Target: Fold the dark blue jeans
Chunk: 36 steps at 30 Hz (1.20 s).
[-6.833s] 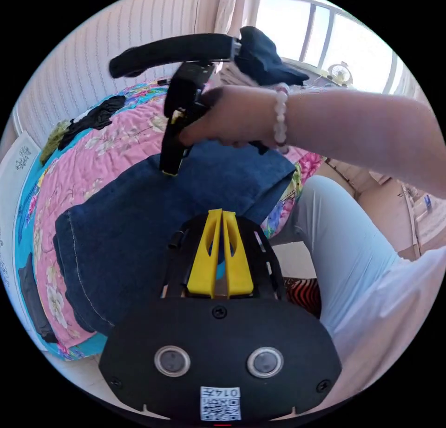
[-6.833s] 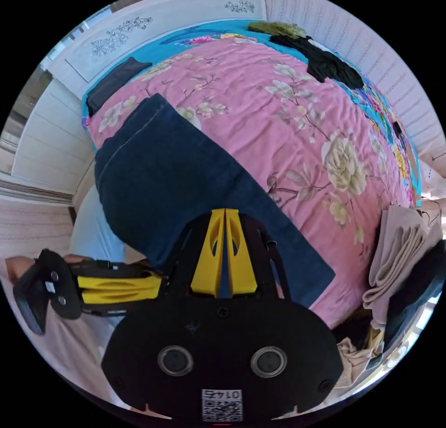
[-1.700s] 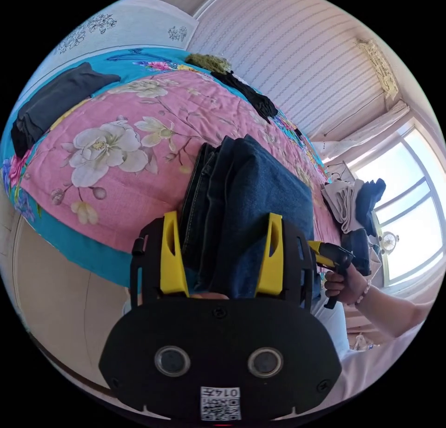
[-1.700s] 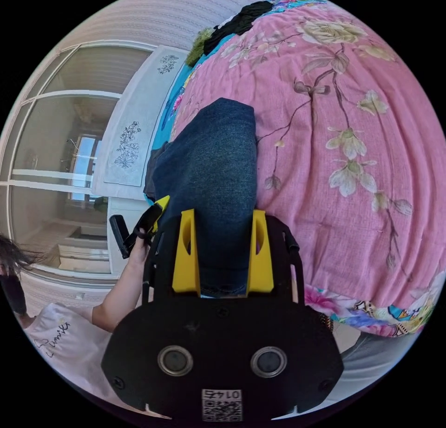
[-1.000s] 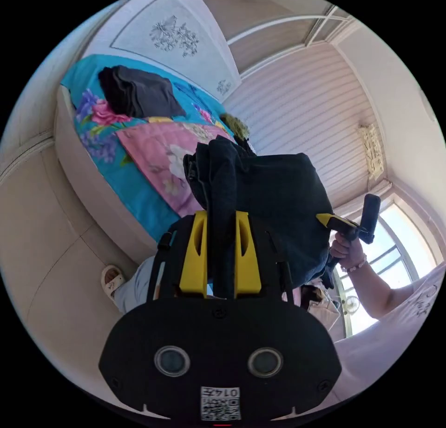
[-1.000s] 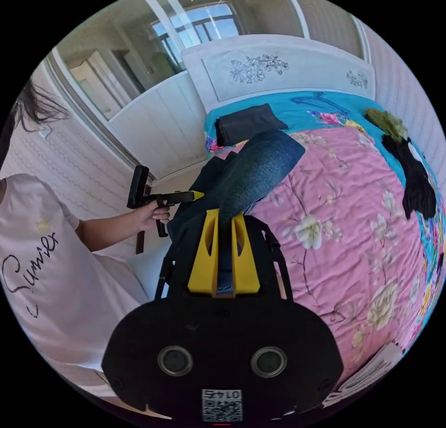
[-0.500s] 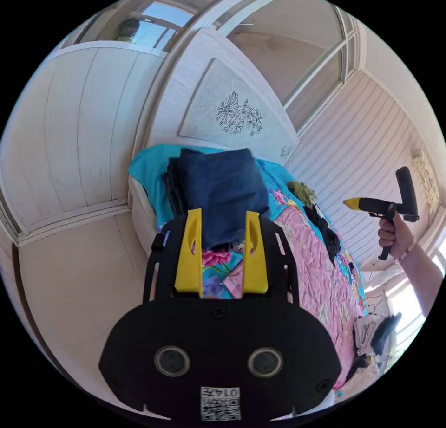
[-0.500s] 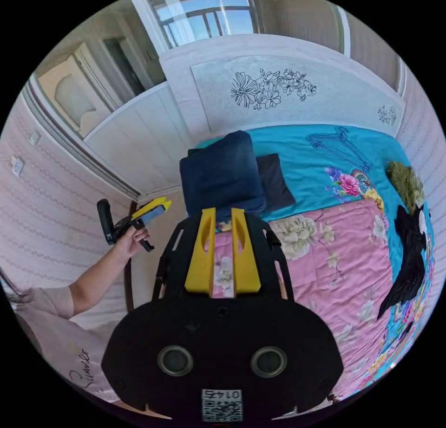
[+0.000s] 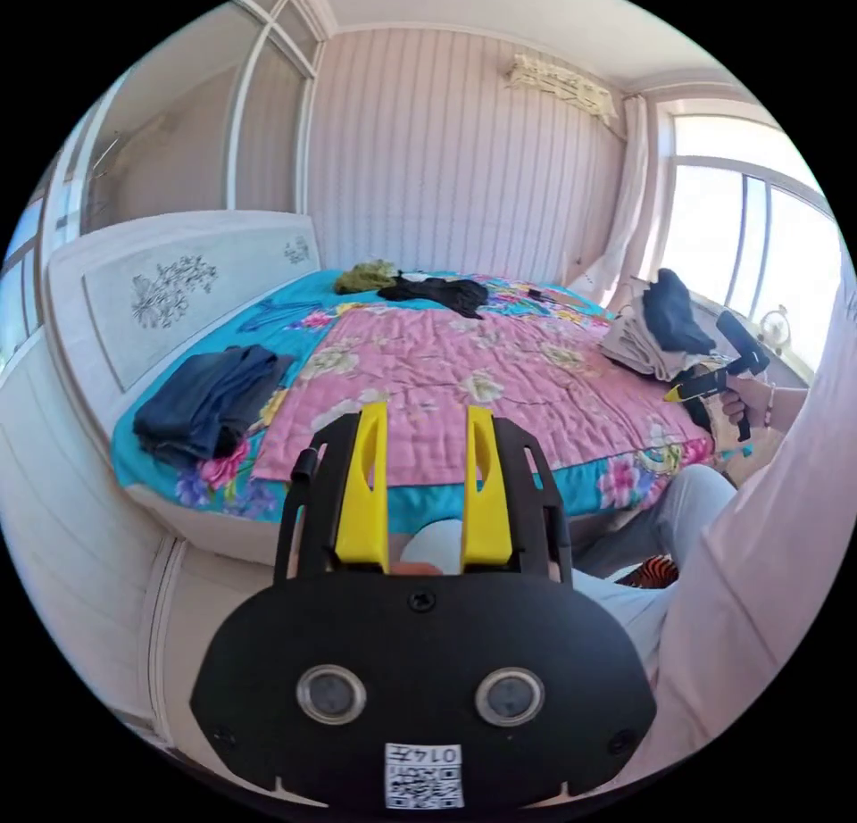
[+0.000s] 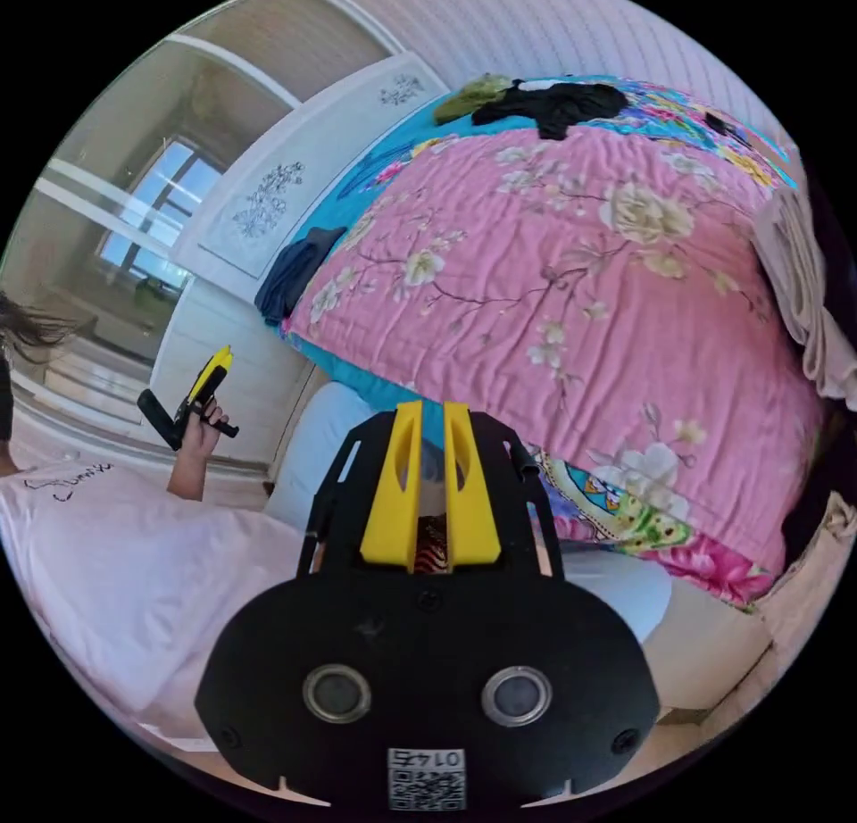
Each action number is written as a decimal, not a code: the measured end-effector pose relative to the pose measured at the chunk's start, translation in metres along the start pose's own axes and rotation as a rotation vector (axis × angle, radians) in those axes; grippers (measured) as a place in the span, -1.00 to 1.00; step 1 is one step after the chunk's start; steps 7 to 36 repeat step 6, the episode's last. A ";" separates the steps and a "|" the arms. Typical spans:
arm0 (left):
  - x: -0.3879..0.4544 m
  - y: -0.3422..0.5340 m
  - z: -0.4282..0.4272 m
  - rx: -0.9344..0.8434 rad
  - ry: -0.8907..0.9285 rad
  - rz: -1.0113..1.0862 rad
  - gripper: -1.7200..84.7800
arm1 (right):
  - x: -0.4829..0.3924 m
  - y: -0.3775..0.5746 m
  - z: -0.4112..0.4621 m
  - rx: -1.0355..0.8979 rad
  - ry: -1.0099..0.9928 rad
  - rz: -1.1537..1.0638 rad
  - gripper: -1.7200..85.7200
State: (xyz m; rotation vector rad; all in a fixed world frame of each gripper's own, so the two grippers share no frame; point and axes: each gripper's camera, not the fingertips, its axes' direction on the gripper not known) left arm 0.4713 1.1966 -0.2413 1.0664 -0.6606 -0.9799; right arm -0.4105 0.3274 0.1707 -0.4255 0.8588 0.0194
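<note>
The dark blue jeans (image 9: 214, 394) lie folded on a dark garment at the head end of the bed, close to the headboard; in the right gripper view the jeans (image 10: 295, 274) are a small dark pile far from the jaws. My left gripper (image 9: 424, 410) is open and holds nothing, well back from the bed's edge. My right gripper (image 10: 432, 405) has its jaws a narrow gap apart with nothing between them. A hand holds the right gripper (image 9: 671, 396) near the bed's foot, and the left gripper (image 10: 221, 353) is raised beside the bed.
A pink floral quilt (image 9: 500, 377) covers the bed. Folded beige cloth and a dark garment (image 9: 656, 332) sit at its foot. A black garment (image 9: 437, 292) and a green one lie at the far side. The person's light trousers (image 9: 661, 519) are close below.
One second ago both grippers were shut on the folded jeans in the air. The jeans now rest at the bed's head, and both grippers have let go and drawn back.
</note>
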 end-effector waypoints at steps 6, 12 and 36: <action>0.161 -0.062 0.057 0.075 0.325 0.218 -0.57 | 0.079 0.199 -0.083 0.353 0.206 0.250 -0.73; 0.161 -0.062 0.057 0.075 0.325 0.218 -0.57 | 0.079 0.199 -0.083 0.353 0.206 0.250 -0.73; 0.161 -0.062 0.057 0.075 0.325 0.218 -0.57 | 0.079 0.199 -0.083 0.353 0.206 0.250 -0.73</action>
